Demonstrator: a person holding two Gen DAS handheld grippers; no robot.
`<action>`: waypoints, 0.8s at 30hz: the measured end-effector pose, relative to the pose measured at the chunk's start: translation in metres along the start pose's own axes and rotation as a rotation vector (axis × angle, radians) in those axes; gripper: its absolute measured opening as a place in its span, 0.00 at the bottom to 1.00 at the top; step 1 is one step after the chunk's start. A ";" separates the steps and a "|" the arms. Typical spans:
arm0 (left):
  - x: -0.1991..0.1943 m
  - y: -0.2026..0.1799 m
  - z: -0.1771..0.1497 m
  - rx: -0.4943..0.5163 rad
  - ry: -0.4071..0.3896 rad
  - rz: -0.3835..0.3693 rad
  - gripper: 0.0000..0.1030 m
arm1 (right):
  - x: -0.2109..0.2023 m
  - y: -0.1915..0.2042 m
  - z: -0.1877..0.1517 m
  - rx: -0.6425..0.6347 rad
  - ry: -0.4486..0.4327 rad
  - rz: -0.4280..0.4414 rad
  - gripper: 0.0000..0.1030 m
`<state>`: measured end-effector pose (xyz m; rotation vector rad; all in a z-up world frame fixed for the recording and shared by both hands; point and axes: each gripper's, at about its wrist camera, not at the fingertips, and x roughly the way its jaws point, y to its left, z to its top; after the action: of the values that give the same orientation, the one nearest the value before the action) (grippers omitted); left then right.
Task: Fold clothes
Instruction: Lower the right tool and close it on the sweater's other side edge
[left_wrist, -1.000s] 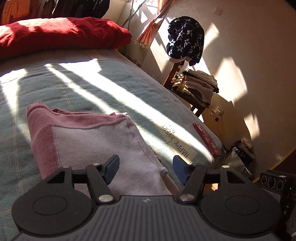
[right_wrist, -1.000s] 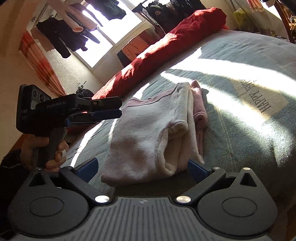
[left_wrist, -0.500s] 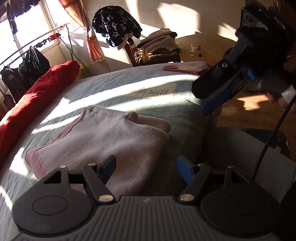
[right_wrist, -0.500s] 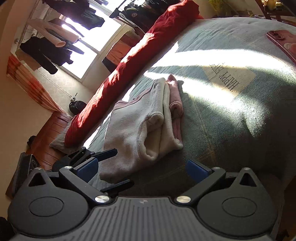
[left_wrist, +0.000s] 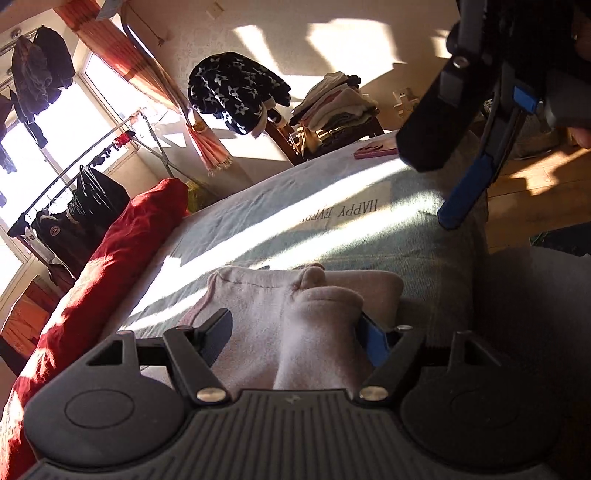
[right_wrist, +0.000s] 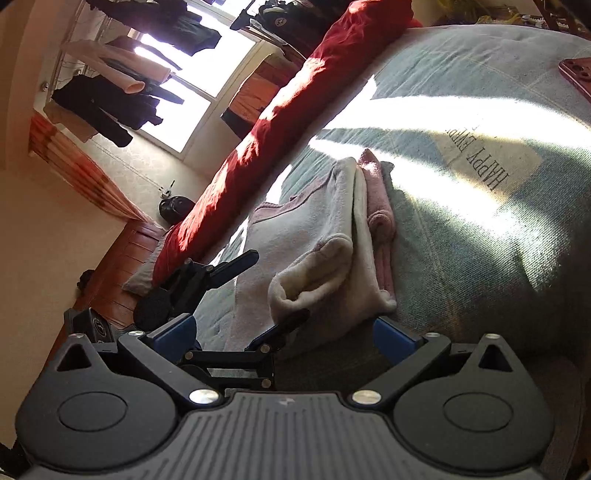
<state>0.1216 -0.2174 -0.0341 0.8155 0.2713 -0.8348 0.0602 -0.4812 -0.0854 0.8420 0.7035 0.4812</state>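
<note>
left gripper (left_wrist: 295, 334): pitched downward, jaws spread wide – blue pads either side of a fabric roll, the right pad against it, the left apart
right gripper (right_wrist: 288, 334): jaws wide apart, nothing between the pads – angled down at the bed's near edge (right_wrist: 332, 362)
hand: fingers just visible behind the right gripper's handle

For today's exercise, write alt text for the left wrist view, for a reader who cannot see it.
A folded pale pink garment lies on a grey-blue bed, its rolled edge between the open left tongs. The right tongs hang above the bed's far corner. A long red pillow runs along the left, below a sunlit window.
</note>
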 end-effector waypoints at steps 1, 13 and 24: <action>-0.001 0.005 -0.001 -0.020 0.001 0.004 0.73 | 0.009 0.001 0.005 0.001 0.017 0.014 1.00; -0.003 0.034 -0.018 -0.203 -0.008 -0.005 0.73 | 0.109 -0.026 0.050 0.233 0.170 0.103 1.00; -0.021 0.063 -0.033 -0.420 -0.053 -0.155 0.73 | 0.139 -0.041 0.062 0.233 0.134 0.091 1.00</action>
<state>0.1577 -0.1567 -0.0124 0.3828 0.4495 -0.9029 0.2045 -0.4481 -0.1410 1.0709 0.8583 0.5475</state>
